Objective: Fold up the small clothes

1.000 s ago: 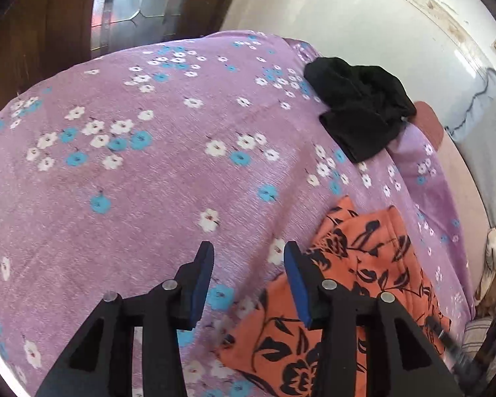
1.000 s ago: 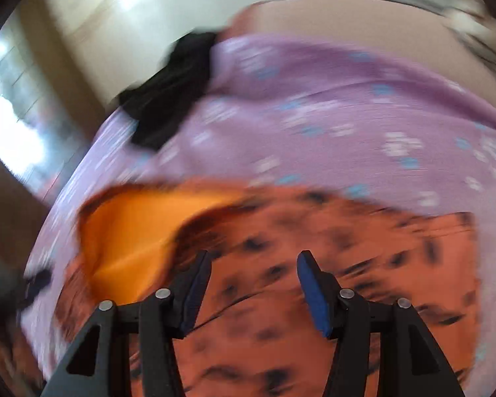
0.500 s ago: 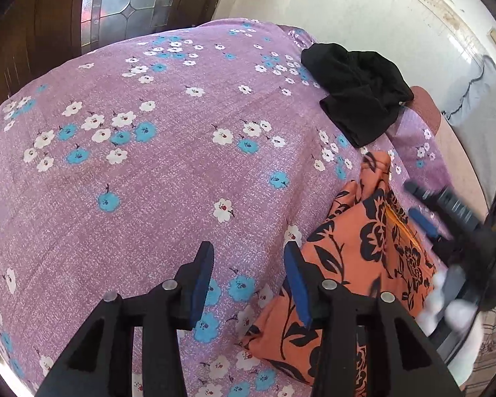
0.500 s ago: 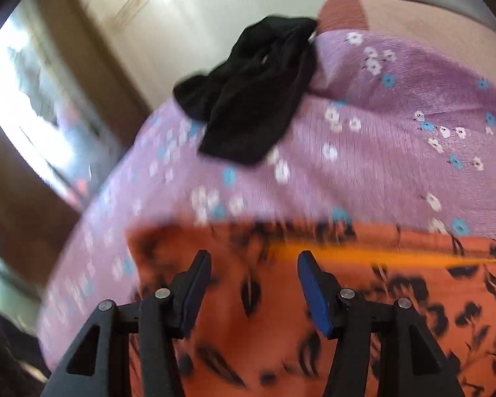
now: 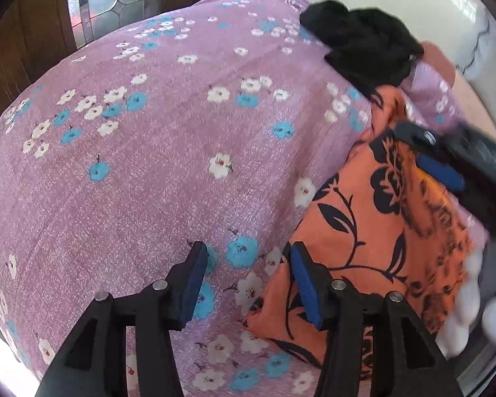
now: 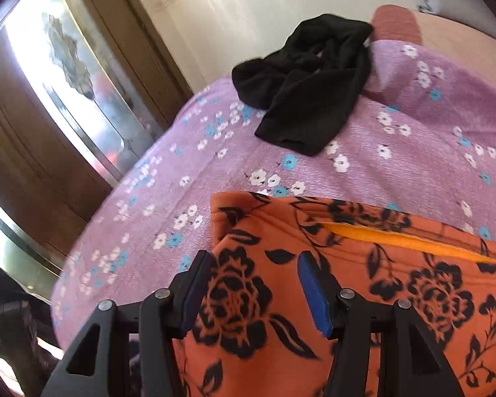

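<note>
Left wrist view: left gripper (image 5: 248, 276) jaws opening, nothing clamped; bedsheet (image 5: 132, 172) shows between them. Orange garment (image 5: 380, 231) lies just right of the right finger, its edge under it. Black garment (image 5: 363, 49) far ahead, right. Right gripper (image 5: 446, 162) over the orange cloth.

Right wrist view: right gripper (image 6: 251, 292) half open, gripping nothing, orange garment (image 6: 363, 284) beneath both fingers. Black garment (image 6: 307, 86) well ahead.

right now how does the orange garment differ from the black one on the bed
The orange garment carries a black floral print; the black garment is plain. The orange one lies spread fairly flat near both grippers, while the black one sits bunched in a heap near the bed's far edge. The orange one shows a plain orange inner strip; the black one shows no second colour. Both rest on the purple flowered bedspread.
</note>
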